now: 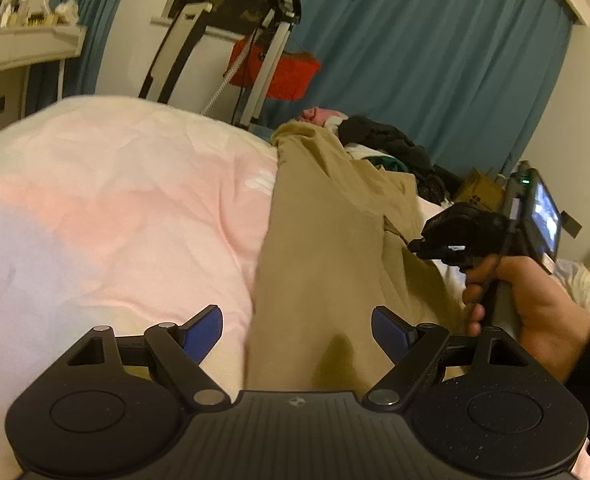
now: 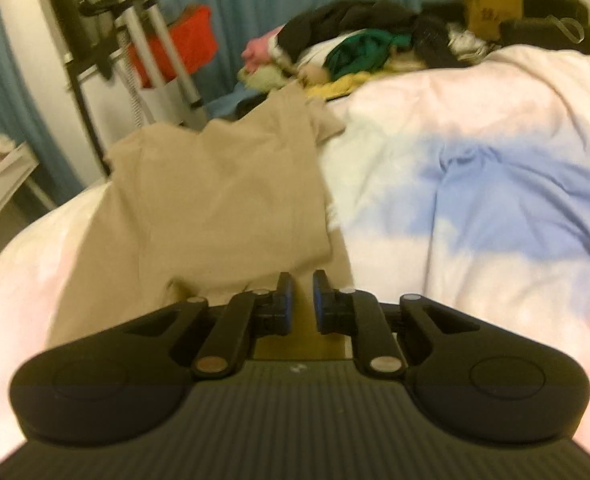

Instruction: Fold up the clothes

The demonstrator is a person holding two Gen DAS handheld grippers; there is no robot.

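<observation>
A tan garment (image 1: 327,240) lies lengthwise on the pink, white and blue duvet (image 1: 115,200). In the right wrist view the tan garment (image 2: 215,200) is laid partly folded, with one layer over another. My left gripper (image 1: 295,316) is open, its blue pads wide apart just above the garment's near end, and nothing is pressed between them. My right gripper (image 2: 302,280) has its jaws nearly together on the near edge of the tan cloth. In the left wrist view the right gripper (image 1: 419,246) is held by a hand (image 1: 535,300) at the garment's right side.
A pile of dark, green and pink clothes (image 2: 355,28) lies at the far end of the bed. Beyond it are teal curtains (image 1: 435,60), a metal frame (image 1: 271,40) with a red cloth (image 1: 291,74), and a cardboard box (image 2: 491,4). A white shelf (image 1: 23,44) stands to the left.
</observation>
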